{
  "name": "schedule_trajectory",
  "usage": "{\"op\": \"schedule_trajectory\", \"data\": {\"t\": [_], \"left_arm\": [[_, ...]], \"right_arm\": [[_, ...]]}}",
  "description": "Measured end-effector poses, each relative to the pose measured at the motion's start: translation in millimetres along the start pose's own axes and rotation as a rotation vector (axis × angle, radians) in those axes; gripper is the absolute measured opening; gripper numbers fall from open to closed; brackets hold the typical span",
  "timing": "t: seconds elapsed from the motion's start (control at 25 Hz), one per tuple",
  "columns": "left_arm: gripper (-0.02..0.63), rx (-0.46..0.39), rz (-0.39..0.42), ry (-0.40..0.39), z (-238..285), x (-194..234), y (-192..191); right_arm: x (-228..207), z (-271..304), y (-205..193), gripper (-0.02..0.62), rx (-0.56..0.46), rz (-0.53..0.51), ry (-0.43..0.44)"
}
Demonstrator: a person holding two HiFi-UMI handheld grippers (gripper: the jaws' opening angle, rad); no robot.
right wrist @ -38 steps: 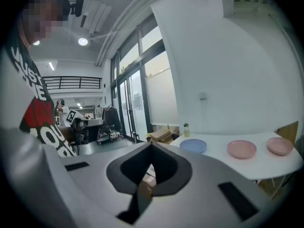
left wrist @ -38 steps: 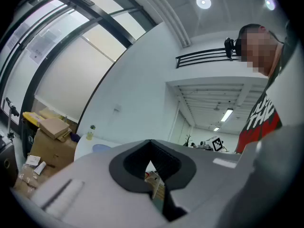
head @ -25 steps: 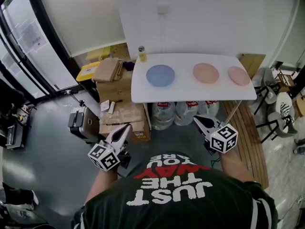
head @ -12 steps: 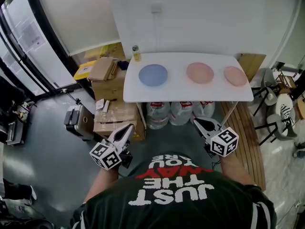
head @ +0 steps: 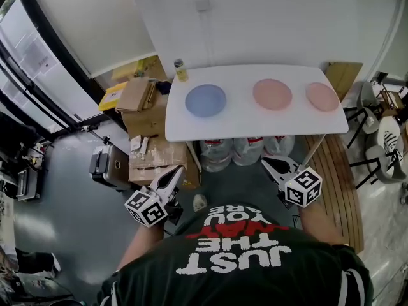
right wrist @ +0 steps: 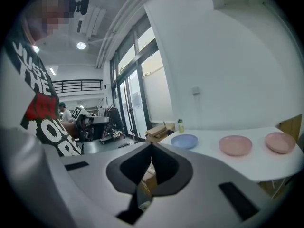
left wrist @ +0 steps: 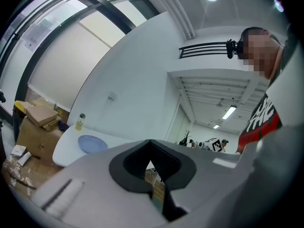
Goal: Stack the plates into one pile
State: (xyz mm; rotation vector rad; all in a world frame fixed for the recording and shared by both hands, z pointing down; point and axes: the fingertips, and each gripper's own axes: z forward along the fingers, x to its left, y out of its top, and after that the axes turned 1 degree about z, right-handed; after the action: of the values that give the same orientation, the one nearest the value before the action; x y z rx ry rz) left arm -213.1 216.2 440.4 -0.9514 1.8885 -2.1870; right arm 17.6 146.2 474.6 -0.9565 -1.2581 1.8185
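Three plates lie apart in a row on a white table: a blue plate at the left, a pink plate in the middle, another pink plate at the right. Both grippers hang in front of the table, well short of it, near the person's chest. My left gripper is shut and empty. My right gripper is shut and empty too. The right gripper view shows the blue plate and both pink plates; the left gripper view shows the blue plate.
A small bottle stands at the table's far left corner. Cardboard boxes are stacked left of the table, water jugs under it. A dark case sits on the grey floor. Chairs stand at the right.
The view has shifted as the person moved slightly; the table sits a little higher and nearer in frame. Both grippers keep their pose, still shut.
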Motion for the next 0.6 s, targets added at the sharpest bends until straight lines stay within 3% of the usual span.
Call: {"op": "schedule_trajectory", "data": {"t": [0.24,0.6], "left_arm": [[0.008,-0.007,-0.002,-0.070,33,92,31],[0.008,0.046,-0.002,-0.161,88,250,91]], "right_arm": [[-29,87,25,0.006,0.012,-0.025,-0.055],[-100,254,62,0.006,0.062,0.092,-0.179]]}}
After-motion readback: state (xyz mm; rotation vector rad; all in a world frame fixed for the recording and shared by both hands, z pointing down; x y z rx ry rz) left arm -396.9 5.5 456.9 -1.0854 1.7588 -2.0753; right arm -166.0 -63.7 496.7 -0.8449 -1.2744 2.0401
